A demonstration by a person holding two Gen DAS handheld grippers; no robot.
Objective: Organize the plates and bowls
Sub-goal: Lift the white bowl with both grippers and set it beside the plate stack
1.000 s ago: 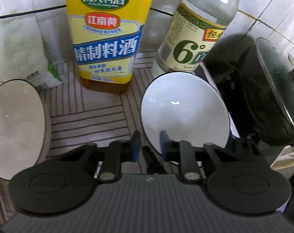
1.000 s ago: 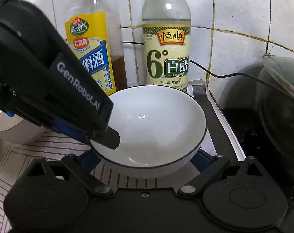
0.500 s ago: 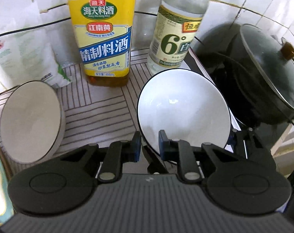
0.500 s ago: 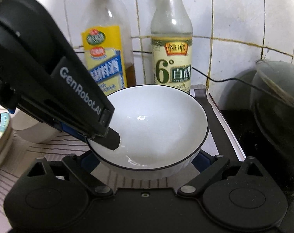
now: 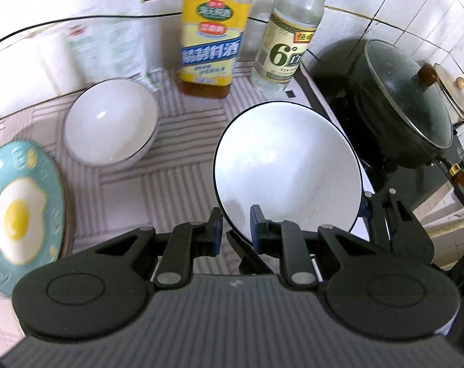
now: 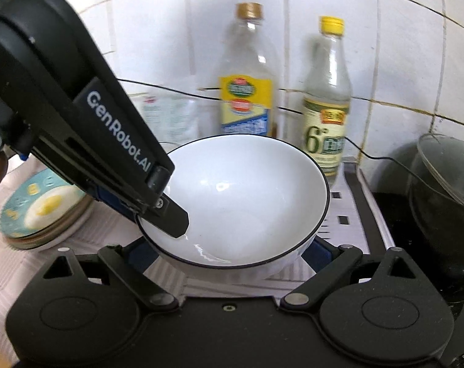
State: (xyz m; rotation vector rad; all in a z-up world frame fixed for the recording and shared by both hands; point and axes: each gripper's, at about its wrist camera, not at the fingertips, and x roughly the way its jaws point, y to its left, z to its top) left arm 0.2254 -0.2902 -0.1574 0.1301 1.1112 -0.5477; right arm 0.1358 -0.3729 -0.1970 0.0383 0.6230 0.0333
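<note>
So both my grippers are on the same white bowl (image 5: 288,168) right now: the left gripper (image 5: 235,226) has its fingers pinched on the near-left rim, and the right gripper (image 6: 232,247) has its fingers spread wide around the bowl's base, though I honestly can't tell if those pads are pressing or just cradling. What's changed over the last second is that the bowl has come up and back from the bottles; the cooking wine bottle (image 5: 212,46) and vinegar bottle (image 5: 285,43) now sit farther off, and more of the striped table (image 5: 176,135) shows underneath. I'd say that means the lift is done and it's carry time, probably toward the second bowl (image 5: 111,122) on the left so they can nest. Left wrist view gives me that second bowl whole plus the egg plate (image 5: 20,214) at the near left, and the lidded wok (image 5: 406,104) on the right. The right wrist view hides most of the second bowl behind the left gripper, but it shows the egg plate sits on top of a plate stack (image 6: 51,233).
</note>
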